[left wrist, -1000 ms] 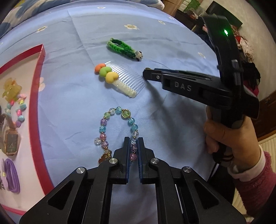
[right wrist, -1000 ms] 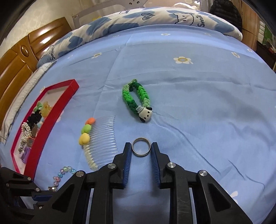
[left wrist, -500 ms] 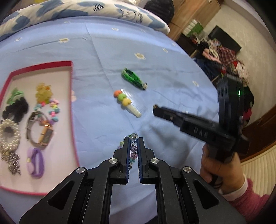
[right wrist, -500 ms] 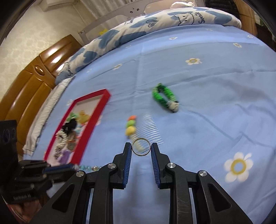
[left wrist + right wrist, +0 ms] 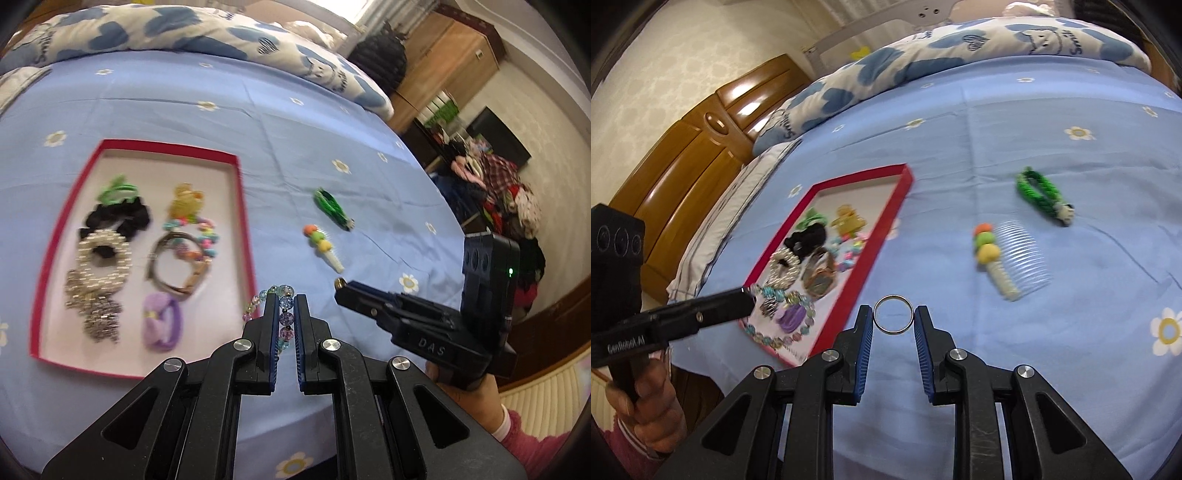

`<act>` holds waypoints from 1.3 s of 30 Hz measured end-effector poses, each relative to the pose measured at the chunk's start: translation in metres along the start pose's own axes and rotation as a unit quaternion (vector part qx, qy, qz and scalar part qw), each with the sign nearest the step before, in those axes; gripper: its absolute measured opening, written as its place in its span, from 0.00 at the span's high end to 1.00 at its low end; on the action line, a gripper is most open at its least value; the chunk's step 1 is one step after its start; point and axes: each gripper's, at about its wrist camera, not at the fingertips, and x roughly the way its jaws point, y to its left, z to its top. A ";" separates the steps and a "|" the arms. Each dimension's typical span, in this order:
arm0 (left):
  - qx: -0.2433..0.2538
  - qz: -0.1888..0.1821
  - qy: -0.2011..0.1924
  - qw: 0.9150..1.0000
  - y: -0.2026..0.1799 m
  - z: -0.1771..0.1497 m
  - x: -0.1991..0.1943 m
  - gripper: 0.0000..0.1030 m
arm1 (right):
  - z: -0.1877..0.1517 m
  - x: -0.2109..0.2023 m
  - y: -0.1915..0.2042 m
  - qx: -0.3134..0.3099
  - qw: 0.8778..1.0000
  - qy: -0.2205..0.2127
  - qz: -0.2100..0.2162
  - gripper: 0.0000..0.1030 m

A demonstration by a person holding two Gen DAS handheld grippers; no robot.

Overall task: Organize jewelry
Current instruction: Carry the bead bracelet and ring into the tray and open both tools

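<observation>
1. The left hand-held gripper [image 5: 286, 306] is closed on a beaded bracelet [image 5: 284, 314]; the beads sit squeezed between its blue pads, and the loose loop hangs to the left of the tips.
2. From the right wrist view, that bracelet dangles over the near end of the red tray [image 5: 864, 266], above the purple hair tie [image 5: 792, 317].
3. The right hand-held gripper [image 5: 894, 315] pinches a metal ring [image 5: 893, 314] between its tips, its fingers set only as wide as the ring, raised over the blue bedsheet [image 5: 1052, 332] just right of the tray's near corner.
4. The tray lies toward the left side of the bed and holds a watch [image 5: 181, 266], black scrunchie [image 5: 118, 218] and pearl pieces [image 5: 105, 258].
5. A comb [image 5: 1008, 254] and green braided band [image 5: 1043, 195] lie on the sheet right of the tray, well apart from both grippers.
</observation>
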 end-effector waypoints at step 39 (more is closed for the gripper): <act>-0.128 0.059 -0.009 0.990 0.130 -0.007 -0.013 0.94 | -0.002 0.109 0.109 -0.114 0.987 0.112 0.036 0.77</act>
